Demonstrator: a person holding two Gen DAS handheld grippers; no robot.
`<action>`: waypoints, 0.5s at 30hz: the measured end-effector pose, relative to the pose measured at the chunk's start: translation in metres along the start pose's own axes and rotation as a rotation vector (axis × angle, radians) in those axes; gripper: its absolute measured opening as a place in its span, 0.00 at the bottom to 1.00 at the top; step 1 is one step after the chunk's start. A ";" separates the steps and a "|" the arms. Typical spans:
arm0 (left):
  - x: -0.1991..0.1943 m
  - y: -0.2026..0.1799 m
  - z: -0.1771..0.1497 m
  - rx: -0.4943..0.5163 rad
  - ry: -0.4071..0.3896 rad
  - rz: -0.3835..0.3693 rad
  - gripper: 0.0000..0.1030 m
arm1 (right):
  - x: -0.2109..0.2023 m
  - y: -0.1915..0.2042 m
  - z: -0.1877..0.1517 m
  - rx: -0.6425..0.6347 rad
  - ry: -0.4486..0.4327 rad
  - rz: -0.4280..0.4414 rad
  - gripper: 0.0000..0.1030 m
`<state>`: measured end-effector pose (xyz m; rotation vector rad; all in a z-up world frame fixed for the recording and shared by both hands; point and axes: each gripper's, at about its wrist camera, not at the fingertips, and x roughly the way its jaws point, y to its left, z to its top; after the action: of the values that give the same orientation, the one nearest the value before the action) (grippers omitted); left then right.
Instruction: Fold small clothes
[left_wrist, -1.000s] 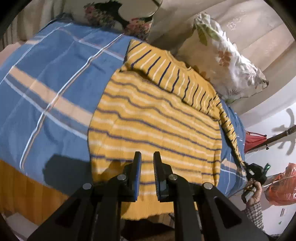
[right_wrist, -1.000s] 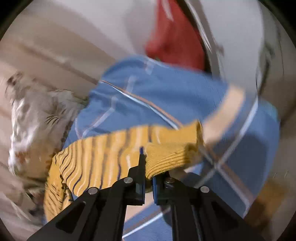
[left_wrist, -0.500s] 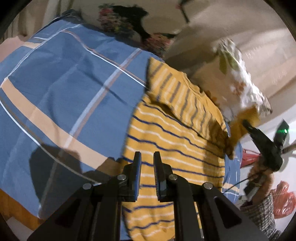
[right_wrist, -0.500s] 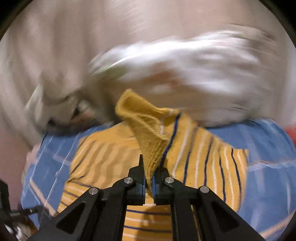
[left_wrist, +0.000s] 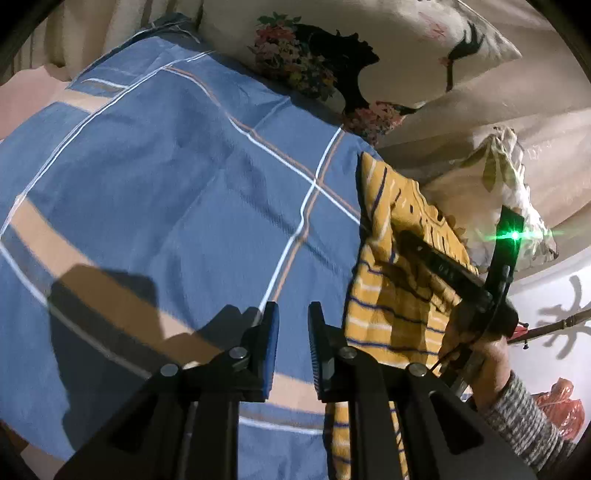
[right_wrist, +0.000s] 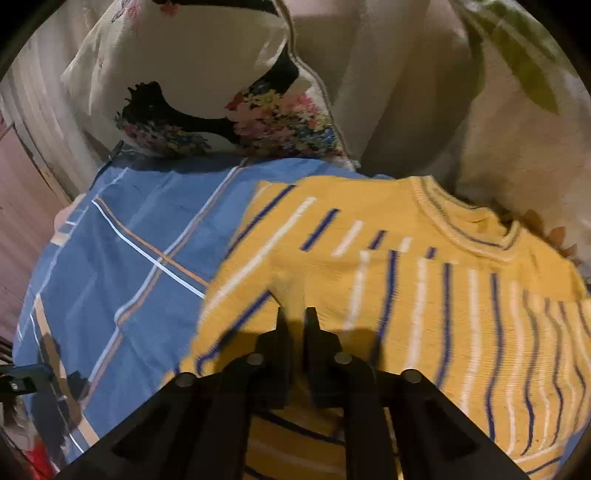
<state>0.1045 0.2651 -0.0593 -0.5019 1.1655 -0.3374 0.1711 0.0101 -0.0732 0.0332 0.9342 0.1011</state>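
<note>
A yellow sweater (right_wrist: 424, 295) with blue and white stripes lies flat on the blue plaid bedsheet (right_wrist: 129, 258), neckline toward the pillows. Its sleeves are folded across the chest. My right gripper (right_wrist: 294, 321) hovers just over the folded sleeve; its jaws are opening and nothing is between them. In the left wrist view the sweater (left_wrist: 388, 325) is at the right, with the right gripper (left_wrist: 408, 240) over it, held by a hand (left_wrist: 491, 354). My left gripper (left_wrist: 293, 325) hangs over bare sheet (left_wrist: 166, 184) just left of the sweater, its jaws a narrow gap apart and holding nothing.
A floral pillow (right_wrist: 221, 92) and a leaf-print pillow (right_wrist: 517, 110) lean against the headboard behind the sweater. A grey knit sleeve (left_wrist: 524, 421) and a red bag (left_wrist: 561, 406) are at the right past the bed edge. Bare sheet stretches left of the sweater.
The right gripper carried the sleeve cuff from the bed's right side across onto the sweater and let it go. The left gripper slid left, off the sweater hem and over the sheet.
</note>
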 end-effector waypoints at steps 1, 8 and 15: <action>0.002 -0.001 0.005 -0.001 0.001 -0.007 0.14 | 0.004 0.005 0.001 0.006 0.005 0.024 0.20; 0.030 -0.047 0.036 0.071 0.021 -0.089 0.20 | -0.022 -0.014 -0.005 0.160 0.003 0.207 0.34; 0.097 -0.129 0.056 0.229 0.110 -0.169 0.28 | -0.069 -0.099 -0.050 0.446 -0.030 0.066 0.38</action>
<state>0.1919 0.1191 -0.0485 -0.3851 1.1758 -0.6431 0.0974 -0.0963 -0.0553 0.4769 0.9114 -0.0487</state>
